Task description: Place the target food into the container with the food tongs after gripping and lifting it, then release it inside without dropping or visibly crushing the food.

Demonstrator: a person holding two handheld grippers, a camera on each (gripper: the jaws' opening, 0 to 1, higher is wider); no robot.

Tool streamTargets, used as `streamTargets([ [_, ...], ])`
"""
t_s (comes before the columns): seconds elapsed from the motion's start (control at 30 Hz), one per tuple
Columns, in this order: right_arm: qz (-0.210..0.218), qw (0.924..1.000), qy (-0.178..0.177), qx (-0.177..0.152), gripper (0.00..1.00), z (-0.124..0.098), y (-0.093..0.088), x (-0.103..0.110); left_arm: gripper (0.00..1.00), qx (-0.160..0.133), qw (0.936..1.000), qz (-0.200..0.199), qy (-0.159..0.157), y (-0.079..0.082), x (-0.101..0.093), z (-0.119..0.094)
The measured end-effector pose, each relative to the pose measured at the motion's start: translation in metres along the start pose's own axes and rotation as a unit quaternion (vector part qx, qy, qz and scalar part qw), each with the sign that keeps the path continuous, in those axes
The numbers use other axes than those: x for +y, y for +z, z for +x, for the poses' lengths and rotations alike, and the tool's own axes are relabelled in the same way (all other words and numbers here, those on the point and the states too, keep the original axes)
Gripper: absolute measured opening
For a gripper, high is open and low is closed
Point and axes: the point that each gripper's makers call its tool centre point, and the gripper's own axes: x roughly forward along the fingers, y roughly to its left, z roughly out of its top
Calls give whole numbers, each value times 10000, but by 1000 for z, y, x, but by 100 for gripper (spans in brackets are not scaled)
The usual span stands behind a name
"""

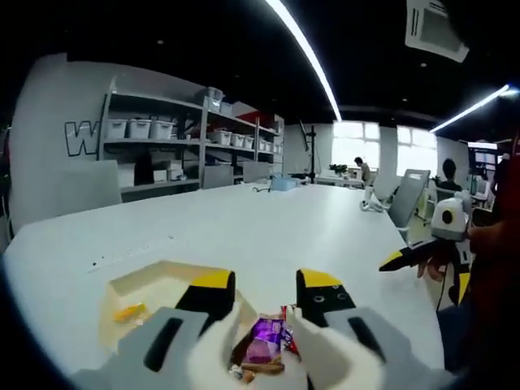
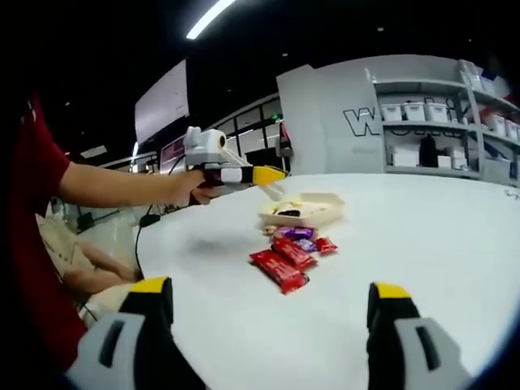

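you are working at a broad white table (image 2: 422,244), smooth and matte, in a large room with long ceiling light strips (image 1: 305,49) and grey shelving (image 1: 175,150) stacked with white bins along the wall; office chairs (image 1: 406,199) stand at the far end by the windows.

near your left gripper (image 1: 264,296) sits a shallow, pale, squarish container (image 1: 154,284) with soft rounded walls, and one small orange piece (image 1: 130,312) lies inside it. just beside the container's edge is a heap of wrapped snacks: in the right gripper view you can count two glossy red packets (image 2: 280,264) lying side by side, a smaller red one (image 2: 325,244) and a shiny purple one (image 2: 299,234) (the pile overlaps, so more may be hidden). the purple one sits low between the left fingers in the left gripper view, with a gap on each side.

the left fingers, yellow-tipped and dark, stand apart and hold nothing. your right gripper (image 2: 268,309) has its fingers spread wide over bare table, well apart from the packets, empty too.
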Motion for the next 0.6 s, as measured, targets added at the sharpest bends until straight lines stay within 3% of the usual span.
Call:
streamTargets([
  [0.3, 13, 10000, 9, -3, 100, 2, 0, 4, 29, 199, 9983, -82, -539, -17, -31, 1],
  [0.5, -46, 10000, 33, 32, 100, 6, 0, 7, 29, 258, 9944, -423, -933, -22, -51, -1],
  [0.6, -56, 10000, 56, 27, 100, 6, 1, 9, 29, 314, 9932, -360, -1064, -28, -60, 1],
])
